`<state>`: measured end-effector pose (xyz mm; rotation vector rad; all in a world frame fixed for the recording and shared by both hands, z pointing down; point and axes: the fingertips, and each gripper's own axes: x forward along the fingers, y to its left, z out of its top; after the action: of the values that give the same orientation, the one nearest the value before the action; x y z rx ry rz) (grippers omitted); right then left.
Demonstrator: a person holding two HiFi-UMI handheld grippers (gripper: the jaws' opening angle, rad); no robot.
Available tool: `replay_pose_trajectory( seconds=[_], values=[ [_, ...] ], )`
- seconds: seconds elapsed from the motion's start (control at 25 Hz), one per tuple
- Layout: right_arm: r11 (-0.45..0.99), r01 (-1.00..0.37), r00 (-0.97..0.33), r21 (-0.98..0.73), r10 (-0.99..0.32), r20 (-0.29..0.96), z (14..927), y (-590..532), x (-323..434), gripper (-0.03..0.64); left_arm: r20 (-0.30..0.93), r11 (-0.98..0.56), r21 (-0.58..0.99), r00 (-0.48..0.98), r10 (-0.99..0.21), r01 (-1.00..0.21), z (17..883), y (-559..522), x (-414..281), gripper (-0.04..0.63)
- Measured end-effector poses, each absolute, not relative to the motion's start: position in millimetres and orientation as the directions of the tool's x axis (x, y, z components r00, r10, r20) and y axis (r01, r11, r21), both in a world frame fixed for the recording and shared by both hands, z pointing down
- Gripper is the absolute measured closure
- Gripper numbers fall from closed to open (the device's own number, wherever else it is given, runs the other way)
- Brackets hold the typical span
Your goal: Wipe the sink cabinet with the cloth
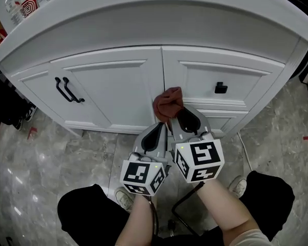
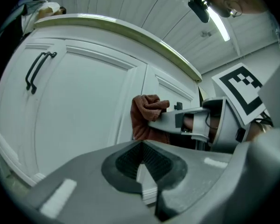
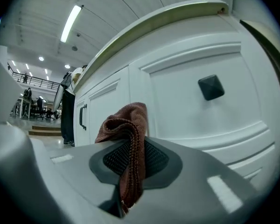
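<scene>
Sink cabinet (image 1: pixel 118 81): white, doors shut; black bar handle (image 1: pixel 66 90) on left door.
Left gripper (image 1: pixel 159 129): jaws together, nothing between them, just left of the cloth.
Cloth (image 1: pixel 168 102): brown, bunched at the cabinet's middle stile.
Right gripper (image 1: pixel 175 118): jaws clamped on the cloth.
Knob (image 1: pixel 220 88): black, right drawer.

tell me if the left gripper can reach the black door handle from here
Probably yes. The left gripper is empty, fingers together, and only bare white door lies between it and the handle off to its left. The right gripper, holding the cloth, sits on the other side.
</scene>
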<state>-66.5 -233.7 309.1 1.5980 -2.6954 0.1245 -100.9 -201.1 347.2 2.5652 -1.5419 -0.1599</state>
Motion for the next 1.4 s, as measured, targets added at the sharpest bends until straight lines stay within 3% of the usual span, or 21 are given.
replay_pose_trajectory(
  seconds=[0.56,1.4],
  values=[
    [0.414,-0.909,-0.416,-0.051,-0.908,0.038,318,-243,-35,0.529,-0.027,-0.498,0.185,0.502,-0.864,-0.847,351,-206,-87,0.595],
    [0.138,-0.986,-0.144,-0.090,-0.988,0.061,314,-232,146,0.529,-0.027,-0.640,0.178,0.647,-0.762,-0.747,353,-198,29,0.595]
  ],
)
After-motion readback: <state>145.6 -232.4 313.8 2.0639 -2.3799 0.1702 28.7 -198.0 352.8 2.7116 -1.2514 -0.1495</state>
